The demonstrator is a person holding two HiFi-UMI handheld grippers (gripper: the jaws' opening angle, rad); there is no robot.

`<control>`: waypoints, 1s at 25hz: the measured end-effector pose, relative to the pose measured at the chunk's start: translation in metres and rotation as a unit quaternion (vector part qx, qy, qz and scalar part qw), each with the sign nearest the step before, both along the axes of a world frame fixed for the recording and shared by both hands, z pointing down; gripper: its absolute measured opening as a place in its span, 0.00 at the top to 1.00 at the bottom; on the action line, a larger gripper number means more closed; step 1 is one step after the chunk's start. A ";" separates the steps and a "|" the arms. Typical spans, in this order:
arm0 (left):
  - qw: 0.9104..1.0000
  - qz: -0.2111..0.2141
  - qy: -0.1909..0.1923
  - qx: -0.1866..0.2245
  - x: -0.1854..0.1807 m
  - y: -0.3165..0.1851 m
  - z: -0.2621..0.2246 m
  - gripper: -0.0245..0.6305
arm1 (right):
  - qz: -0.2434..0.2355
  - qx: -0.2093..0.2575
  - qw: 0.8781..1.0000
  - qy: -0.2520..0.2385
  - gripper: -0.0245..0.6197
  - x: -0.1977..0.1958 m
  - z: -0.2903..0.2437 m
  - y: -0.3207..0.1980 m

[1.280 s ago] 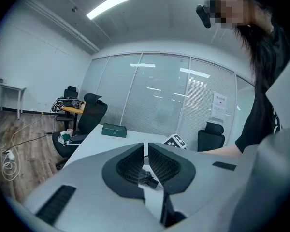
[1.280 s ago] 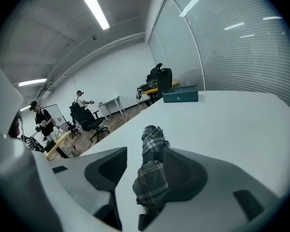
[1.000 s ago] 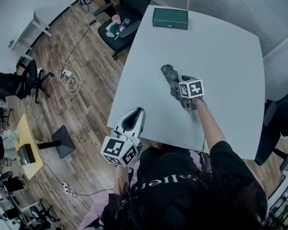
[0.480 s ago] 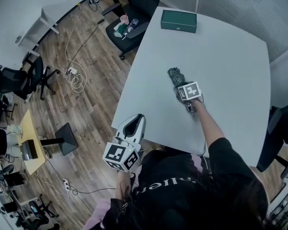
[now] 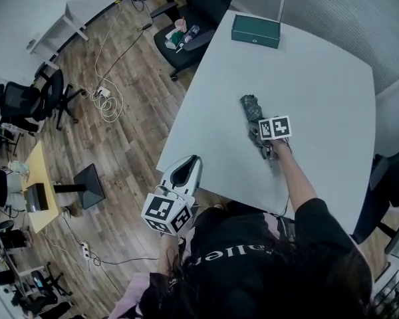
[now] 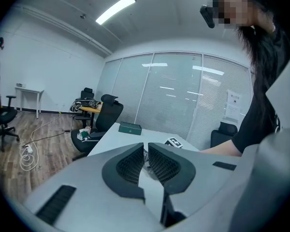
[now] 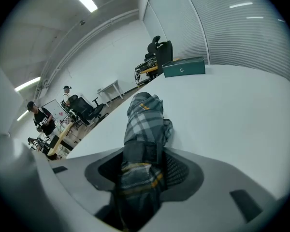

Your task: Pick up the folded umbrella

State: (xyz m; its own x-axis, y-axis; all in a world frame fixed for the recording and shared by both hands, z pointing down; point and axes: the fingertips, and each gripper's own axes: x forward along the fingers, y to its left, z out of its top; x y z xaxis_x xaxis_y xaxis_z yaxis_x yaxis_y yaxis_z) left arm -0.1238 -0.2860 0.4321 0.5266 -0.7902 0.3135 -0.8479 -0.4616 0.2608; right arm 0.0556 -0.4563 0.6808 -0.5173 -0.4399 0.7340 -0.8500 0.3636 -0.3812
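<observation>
With your right gripper (image 7: 144,154) having just closed its jaws onto the plaid folded umbrella (image 7: 144,112) lying on the table (image 7: 232,105), the grasp looks made; next, lift steadily.

Ahead of your left gripper (image 6: 146,148) the white table (image 6: 117,137) runs toward a glass wall (image 6: 169,95) hung with blinds. A black chair (image 6: 108,114) stands off the table's far left corner. Left of that gripper lies wood floor (image 6: 38,129), with a white desk (image 6: 29,90) against the white wall (image 6: 53,66). A strip light (image 6: 115,8) glows overhead. Left of your right gripper (image 7: 144,153), more chairs (image 7: 87,110) stand.
</observation>
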 end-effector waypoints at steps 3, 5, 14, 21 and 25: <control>1.000 0.002 0.002 0.002 -0.003 0.005 0.000 0.91 | 0.011 0.013 0.999 -0.041 0.62 -0.006 -0.024 0.008; 1.000 0.006 0.004 0.003 -0.003 0.009 -0.001 0.91 | 0.016 0.024 0.997 -0.067 0.62 -0.011 -0.044 0.015; 1.000 0.023 0.015 0.015 -0.014 0.029 -0.006 0.91 | 0.003 0.090 0.985 -0.147 0.62 -0.044 -0.139 0.073; 0.999 0.039 0.027 0.021 -0.031 0.053 -0.008 0.91 | 0.001 0.129 0.977 -0.171 0.62 -0.070 -0.193 0.138; 0.998 0.054 0.032 0.026 -0.040 0.070 -0.006 0.91 | 0.007 0.136 0.974 -0.183 0.62 -0.082 -0.205 0.180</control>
State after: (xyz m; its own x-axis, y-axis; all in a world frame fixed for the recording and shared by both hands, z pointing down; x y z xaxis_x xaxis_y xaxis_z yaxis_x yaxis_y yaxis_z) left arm -0.1642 -0.2159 0.4257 0.6264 -0.7424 0.2377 -0.7755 -0.5628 0.2861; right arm -0.0267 -0.2760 0.4753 -0.7148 -0.6013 0.3570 -0.6809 0.4819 -0.5515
